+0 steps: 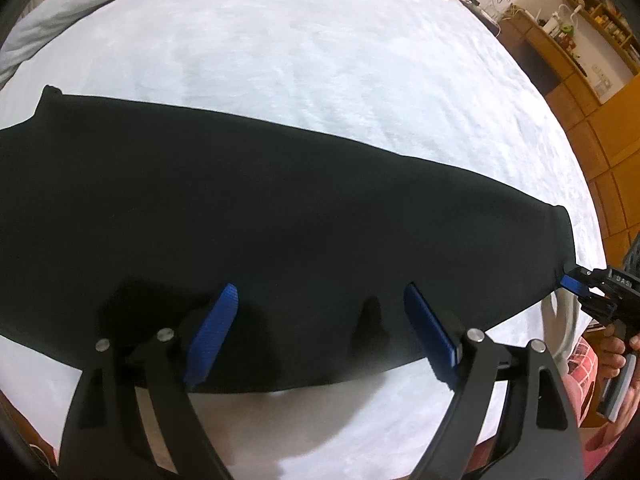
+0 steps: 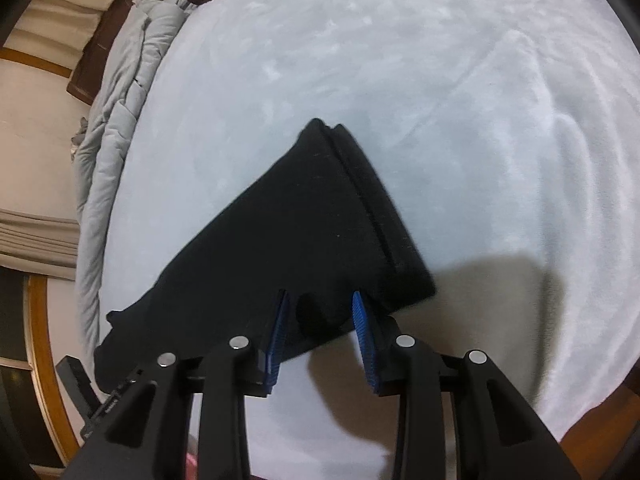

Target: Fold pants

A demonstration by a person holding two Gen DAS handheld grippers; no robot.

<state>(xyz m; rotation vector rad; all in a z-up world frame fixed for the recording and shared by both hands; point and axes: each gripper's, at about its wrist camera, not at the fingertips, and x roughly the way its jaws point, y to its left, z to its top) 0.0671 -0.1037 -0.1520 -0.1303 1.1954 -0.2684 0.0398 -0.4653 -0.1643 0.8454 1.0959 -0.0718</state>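
Note:
Black pants (image 1: 248, 208) lie flat and folded lengthwise across the white bed (image 1: 320, 60). My left gripper (image 1: 320, 304) is open, its blue pads hovering over the pants' near edge at mid-length. In the right wrist view the pants (image 2: 304, 232) run away to the left, with the hemmed cuff end nearest. My right gripper (image 2: 320, 308) is open, its jaws straddling the near corner of that cuff end without clamping it. It also shows in the left wrist view (image 1: 576, 284) at the pants' right end, held by a hand.
A rumpled grey duvet (image 2: 116, 128) lies along the far side of the bed by a dark headboard. Wooden shelves and cabinets (image 1: 592, 60) stand beyond the bed's right side. The bed's near edge is just below both grippers.

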